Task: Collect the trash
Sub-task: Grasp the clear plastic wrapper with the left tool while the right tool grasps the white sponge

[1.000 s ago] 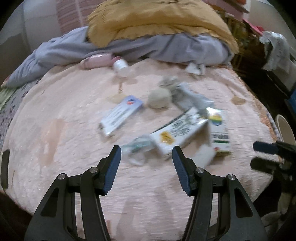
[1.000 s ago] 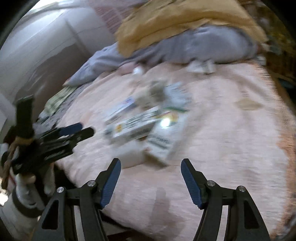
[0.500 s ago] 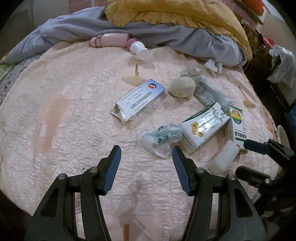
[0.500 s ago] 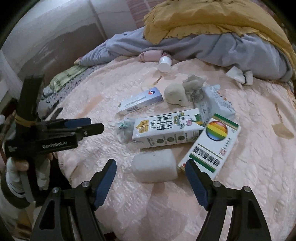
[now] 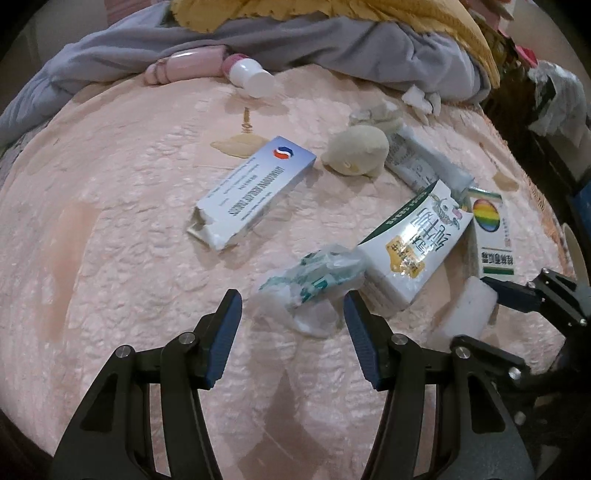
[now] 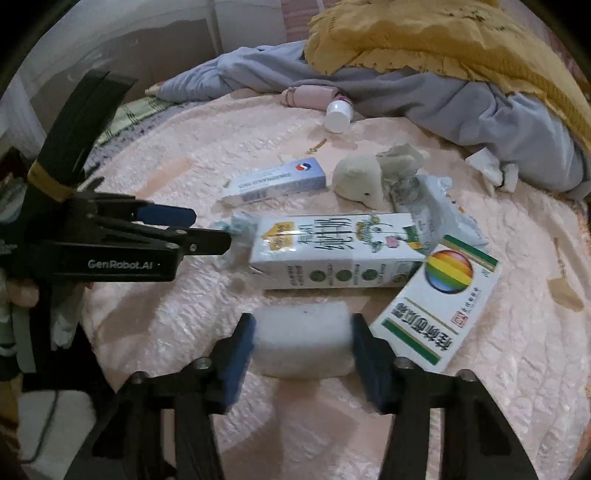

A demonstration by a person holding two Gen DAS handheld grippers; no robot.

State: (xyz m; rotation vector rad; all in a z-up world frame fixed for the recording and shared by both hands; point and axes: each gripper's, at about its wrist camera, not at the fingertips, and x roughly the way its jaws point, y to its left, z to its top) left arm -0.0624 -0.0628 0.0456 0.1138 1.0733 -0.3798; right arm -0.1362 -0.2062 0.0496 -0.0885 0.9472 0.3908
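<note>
Trash lies scattered on a pink quilted bedspread (image 5: 129, 221). My right gripper (image 6: 301, 339) is closing on a white foam block (image 6: 301, 343); both pads touch its sides. Behind the block lie a milk carton (image 6: 332, 247) and a rainbow-logo box (image 6: 439, 306). My left gripper (image 5: 291, 314) stands open, and the near end of a crumpled clear wrapper (image 5: 314, 291) lies between its fingertips. Farther off are a torn blue-and-white box (image 5: 255, 192), a cream lump (image 5: 358, 151) and a flattened grey carton (image 5: 421, 162). The left gripper (image 6: 212, 227) also shows at the left of the right wrist view.
A white bottle (image 5: 251, 77) and a pink bundle (image 5: 184, 66) lie at the back by grey bedding (image 5: 332, 40) and a yellow blanket (image 6: 443, 33). Crumpled tissue (image 5: 421, 99) sits at the back right. The bed's edge drops off at the right, beside dark furniture.
Both grippers came lower and closer to the trash. The right jaws widened, then closed onto the foam block. The left jaws kept the same width and now flank the wrapper.
</note>
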